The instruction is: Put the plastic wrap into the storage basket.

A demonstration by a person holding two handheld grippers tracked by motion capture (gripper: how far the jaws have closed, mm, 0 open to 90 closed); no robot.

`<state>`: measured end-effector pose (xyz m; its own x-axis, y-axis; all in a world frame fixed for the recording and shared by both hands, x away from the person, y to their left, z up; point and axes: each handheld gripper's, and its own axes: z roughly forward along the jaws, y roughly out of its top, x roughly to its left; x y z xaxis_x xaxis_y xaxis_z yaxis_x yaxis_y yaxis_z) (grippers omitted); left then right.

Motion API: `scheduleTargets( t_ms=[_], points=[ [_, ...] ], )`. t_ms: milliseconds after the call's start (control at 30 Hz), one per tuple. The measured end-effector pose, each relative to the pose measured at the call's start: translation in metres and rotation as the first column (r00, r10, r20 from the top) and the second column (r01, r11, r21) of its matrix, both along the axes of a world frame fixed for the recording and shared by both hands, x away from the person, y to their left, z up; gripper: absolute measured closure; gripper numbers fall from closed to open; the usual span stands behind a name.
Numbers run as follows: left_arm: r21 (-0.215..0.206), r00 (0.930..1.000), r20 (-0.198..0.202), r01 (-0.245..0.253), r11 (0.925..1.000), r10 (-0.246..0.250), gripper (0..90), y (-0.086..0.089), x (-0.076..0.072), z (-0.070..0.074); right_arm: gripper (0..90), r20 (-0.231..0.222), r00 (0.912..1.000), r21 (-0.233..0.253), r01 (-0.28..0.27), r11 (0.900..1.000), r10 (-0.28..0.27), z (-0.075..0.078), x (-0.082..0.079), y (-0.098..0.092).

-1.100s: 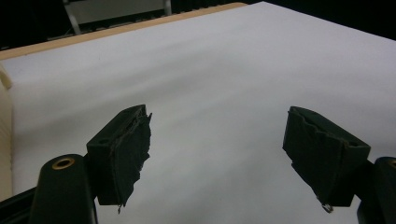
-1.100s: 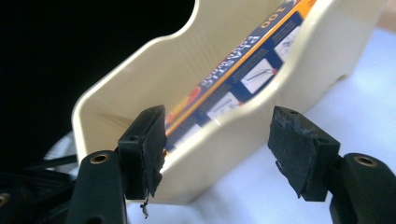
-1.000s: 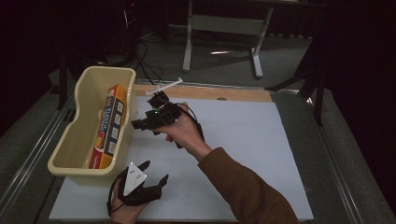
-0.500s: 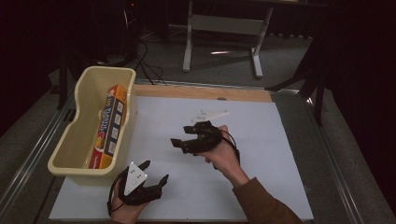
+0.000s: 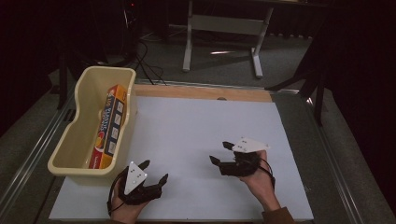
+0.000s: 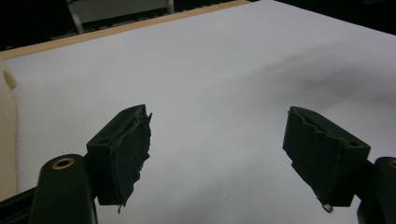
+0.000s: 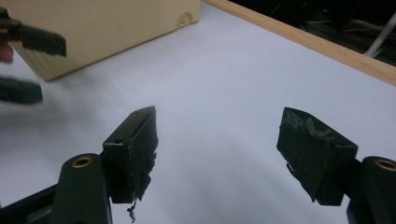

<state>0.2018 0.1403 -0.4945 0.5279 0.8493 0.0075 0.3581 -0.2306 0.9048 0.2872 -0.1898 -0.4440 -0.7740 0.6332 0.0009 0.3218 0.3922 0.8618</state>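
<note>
A: How are the two grippers found?

B: The left gripper (image 5: 154,171) is held low near the near left corner of the white sheet (image 5: 196,135) that covers the table, just in front of the near end of the cream bin (image 5: 70,154). In the left gripper view its jaws are seen spread wide, with only bare white sheet between them. A grey three-cornered plate is carried on its top.

A: And the other one?

B: The right gripper (image 5: 220,153) is held over the near right part of the sheet, well apart from the left one, with its jaws pointed toward the bin's side. In the right gripper view its jaws are likewise parted wide, and nothing is pinched between them. The left gripper is glimpsed there at the left edge, blurred, in front of the bin's cream wall.

A: Where is the box?

B: A long orange and yellow box (image 5: 109,126) is laid inside the bin, lengthwise, leaned against the bin's right wall with its printed face turned up. It is touched by neither gripper.

A: How is the bin placed?

B: It is stood along the left edge of the sheet, its long side run from the near left corner toward the far edge, where a strip of bare wood (image 5: 201,92) is left uncovered.
</note>
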Motion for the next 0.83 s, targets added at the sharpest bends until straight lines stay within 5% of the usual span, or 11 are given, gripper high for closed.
scheduleTargets(
  t_ms=[167, 433, 567, 833],
  points=[
    [0.001, 1.0000, -0.001, -0.006, 1.0000, 0.006, 22.9, 0.001, 0.001, 0.000, 28.0, 0.044, 0.9981, -0.053, 0.045, 0.998, -0.042, -0.010, -0.012, -0.017],
    [0.010, 0.9999, 0.002, -0.012, 0.9999, 0.012, 22.8, 0.002, 0.001, 0.000, 27.8, 0.074, 0.9952, 0.009, 0.064, 0.998, -0.064, -0.025, -0.031, -0.047],
    [0.014, 0.9998, 0.011, -0.017, 0.9998, 0.017, 22.8, 0.002, 0.000, 0.001, 26.5, 0.073, 0.9942, 0.090, 0.073, 0.993, -0.079, -0.034, -0.042, -0.063],
    [0.019, 0.9999, 0.010, -0.011, 0.9998, 0.011, 22.8, 0.001, 0.000, 0.000, 25.4, 0.054, 0.9938, 0.113, 0.090, 0.989, -0.097, -0.038, -0.048, -0.077]
  ],
)
